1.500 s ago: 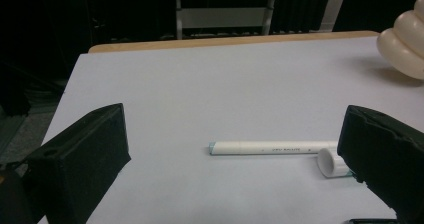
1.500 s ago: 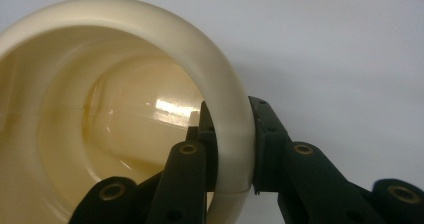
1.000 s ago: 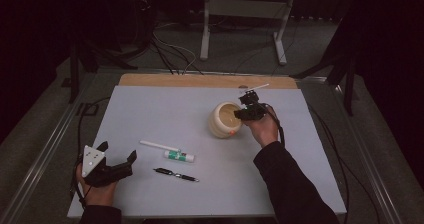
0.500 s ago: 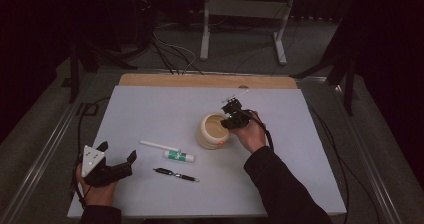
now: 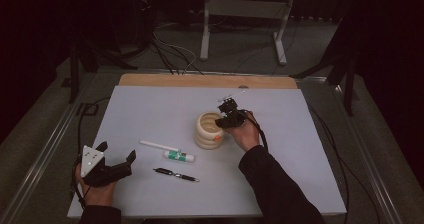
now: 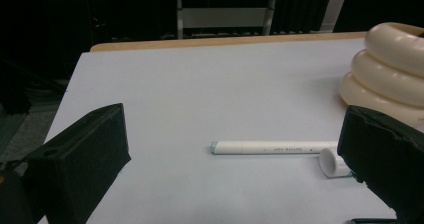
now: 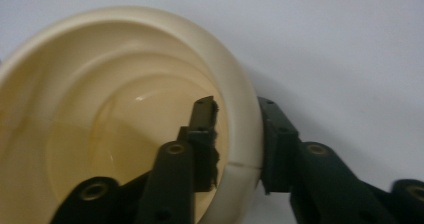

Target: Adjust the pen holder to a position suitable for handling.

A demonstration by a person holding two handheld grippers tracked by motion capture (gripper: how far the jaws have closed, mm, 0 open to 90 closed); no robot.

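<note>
Partly hidden, the right gripper [image 5: 226, 120] fingers straddle the ribbed cup [image 5: 207, 132] wall, just easing apart; left gripper [image 5: 116, 155] fingers gape.

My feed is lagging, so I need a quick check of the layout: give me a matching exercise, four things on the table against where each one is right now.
Things:
1. cream ribbed ring-shaped cup
2. white capped marker
3. thin black pen
4. left gripper

Places:
A. nearest the table's front edge, below the green-labelled white tube
B. near the table's front left corner, jaws wide apart and holding nothing
C. its wall sits between the right gripper's jaws
D. lying flat between the left gripper and the cup

Pairs: 1-C, 2-D, 3-A, 4-B
</note>
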